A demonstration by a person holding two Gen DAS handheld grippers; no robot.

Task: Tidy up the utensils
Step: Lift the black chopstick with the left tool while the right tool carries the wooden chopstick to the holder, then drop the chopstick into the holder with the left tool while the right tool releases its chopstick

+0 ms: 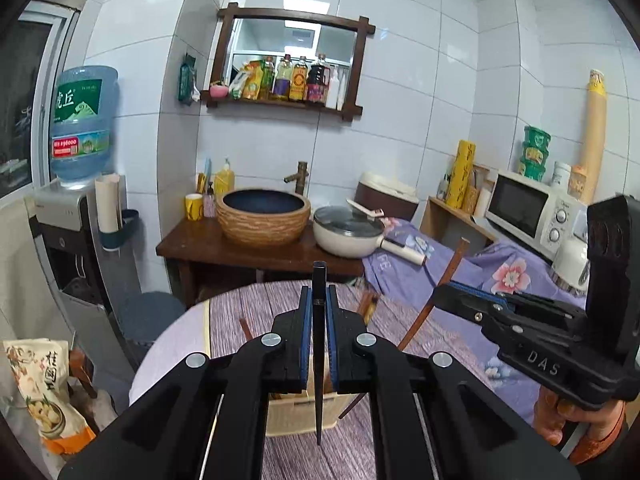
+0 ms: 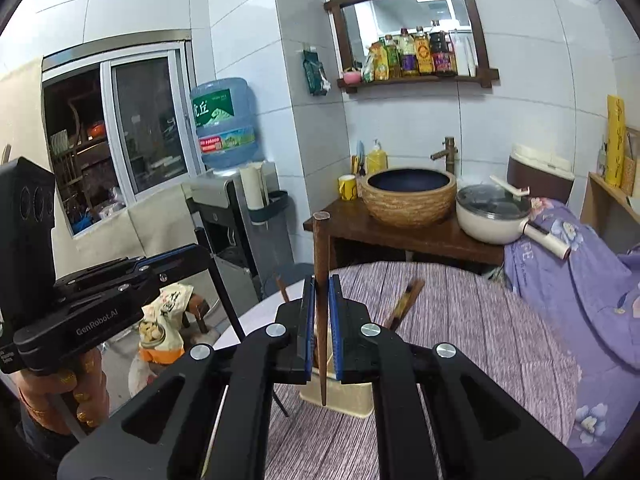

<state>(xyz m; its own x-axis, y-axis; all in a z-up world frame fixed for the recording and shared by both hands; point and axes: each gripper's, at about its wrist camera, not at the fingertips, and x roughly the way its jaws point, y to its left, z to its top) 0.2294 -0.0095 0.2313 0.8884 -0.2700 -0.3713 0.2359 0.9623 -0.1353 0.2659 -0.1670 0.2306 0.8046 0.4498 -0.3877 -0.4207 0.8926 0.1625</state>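
In the left wrist view my left gripper [image 1: 319,292] is shut on a black chopstick [image 1: 319,360] that stands upright between the blue pads. Its tip hangs over a beige utensil box [image 1: 296,416] on the round table [image 1: 260,304]. In the right wrist view my right gripper [image 2: 320,284] is shut on a brown wooden chopstick [image 2: 320,248], also upright above the beige utensil box [image 2: 352,400]. Each view shows the other gripper from the side: the right gripper [image 1: 442,296] with its brown chopstick [image 1: 450,276], and the left gripper [image 2: 198,250] with its black chopstick [image 2: 224,296]. Loose chopsticks [image 2: 404,300] lie on the striped cloth.
Behind the table stands a wooden stand with a woven basin [image 1: 262,216] and a lidded white pot [image 1: 346,232]. A water dispenser [image 1: 76,216] is at the left. A microwave [image 1: 532,212] sits at the right above a purple floral cloth [image 1: 508,272]. A snack bag [image 1: 44,392] lies low on the left.
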